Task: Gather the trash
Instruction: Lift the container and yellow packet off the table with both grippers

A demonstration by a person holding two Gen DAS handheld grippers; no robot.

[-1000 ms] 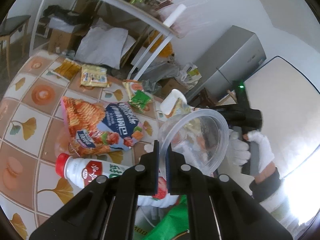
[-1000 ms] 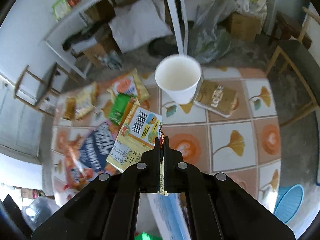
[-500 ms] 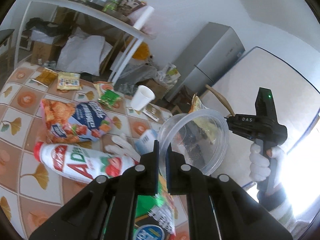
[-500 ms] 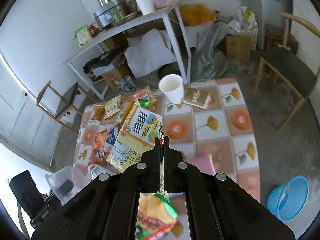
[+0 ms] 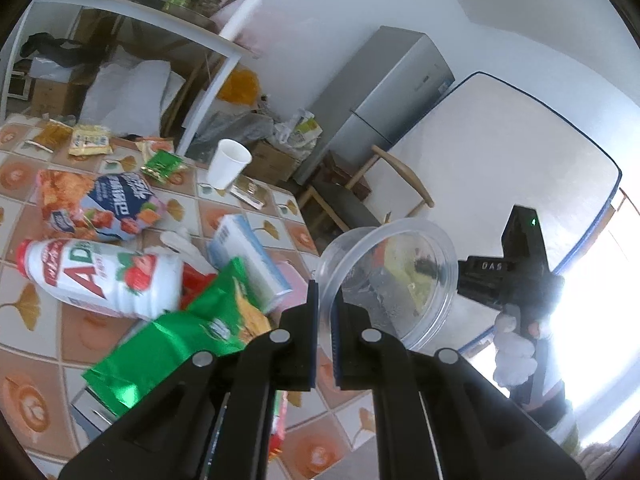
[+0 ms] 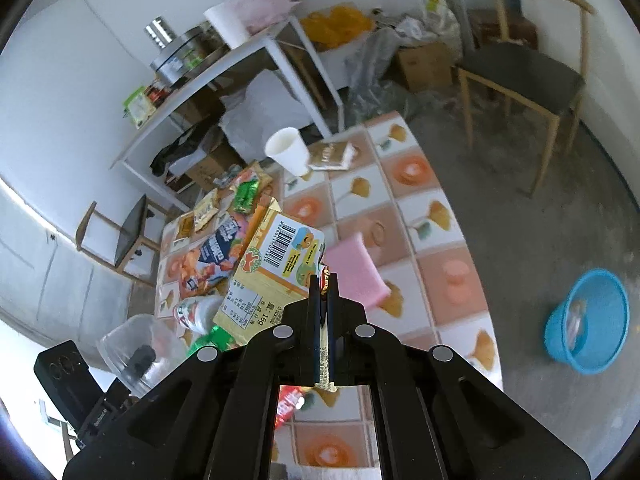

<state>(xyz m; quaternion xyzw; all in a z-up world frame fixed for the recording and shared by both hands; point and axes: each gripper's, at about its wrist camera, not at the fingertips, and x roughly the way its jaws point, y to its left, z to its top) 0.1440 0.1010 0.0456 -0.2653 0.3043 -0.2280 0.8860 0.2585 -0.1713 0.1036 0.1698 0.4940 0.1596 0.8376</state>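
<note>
My right gripper has its jaws clamped on a yellow wrapper, held above the bench. My left gripper has its jaws pinched on the rim of a clear tub, raised beside the bench edge. A blue basin sits on the floor.

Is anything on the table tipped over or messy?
Yes. The strawberry drink bottle lies on its side, with a green snack bag crumpled against it. The white paper cup looks tilted. Wrappers are scattered over the tiled table.
</note>
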